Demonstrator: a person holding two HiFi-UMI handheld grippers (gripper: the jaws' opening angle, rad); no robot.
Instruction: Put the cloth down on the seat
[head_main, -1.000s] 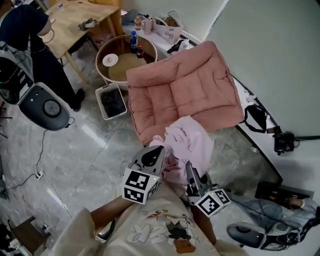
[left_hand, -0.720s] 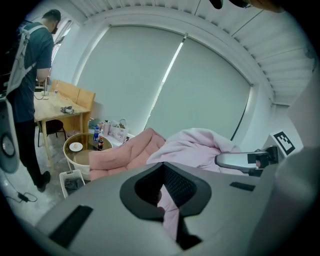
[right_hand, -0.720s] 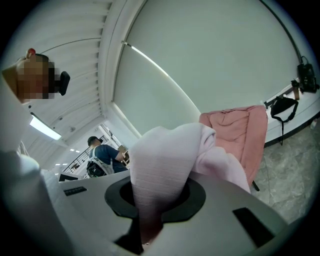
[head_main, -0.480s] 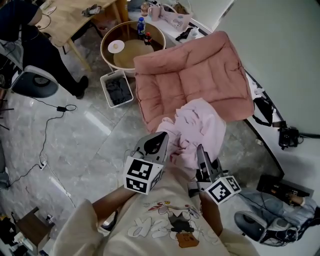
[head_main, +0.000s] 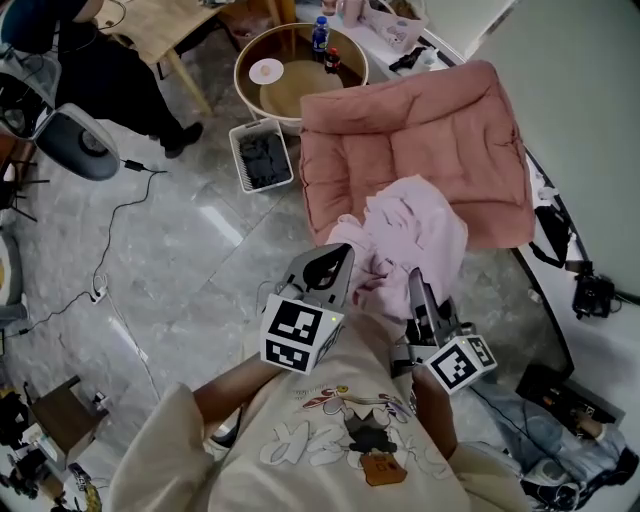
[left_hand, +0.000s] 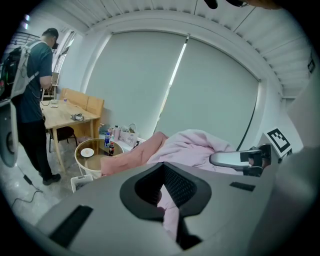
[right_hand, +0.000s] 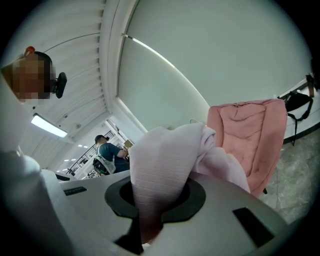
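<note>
The cloth (head_main: 418, 232), a pale pink, soft, finely ribbed fabric, hangs crumpled between both grippers, in the air just in front of the seat (head_main: 420, 140). In the head view its far folds overlap the seat's near edge, and whether they touch cannot be told. The left gripper (head_main: 335, 262) has its jaws pinched on a fold that runs down through them. The right gripper (head_main: 413, 282) is likewise clamped on a thick bunch that billows up out of its jaws.

Around them, the floor (head_main: 180, 260) is glossy grey marbled tile with a thin cable (head_main: 125, 205) trailing over it. The seat is a wide, dusty-pink padded chair, quilted into puffy squares, with its back rising toward a pale wall. A rectangular wooden table (head_main: 165, 22) stands at the far left, with a person in dark clothes (head_main: 110, 70) beside it.

The round table (head_main: 300, 95), which has a wood rim and a glassy top, sits just beside the seat's far left corner, off to the side of the cloth's line to the cushion. A white slatted basket (head_main: 239, 160) of dark contents stands on the floor near that table. A black bag (head_main: 550, 228) lies to the right of the seat. On the round table stand a blue-labelled bottle (head_main: 320, 35), a small dark bottle (head_main: 333, 58) and a white saucer (head_main: 266, 70).
</note>
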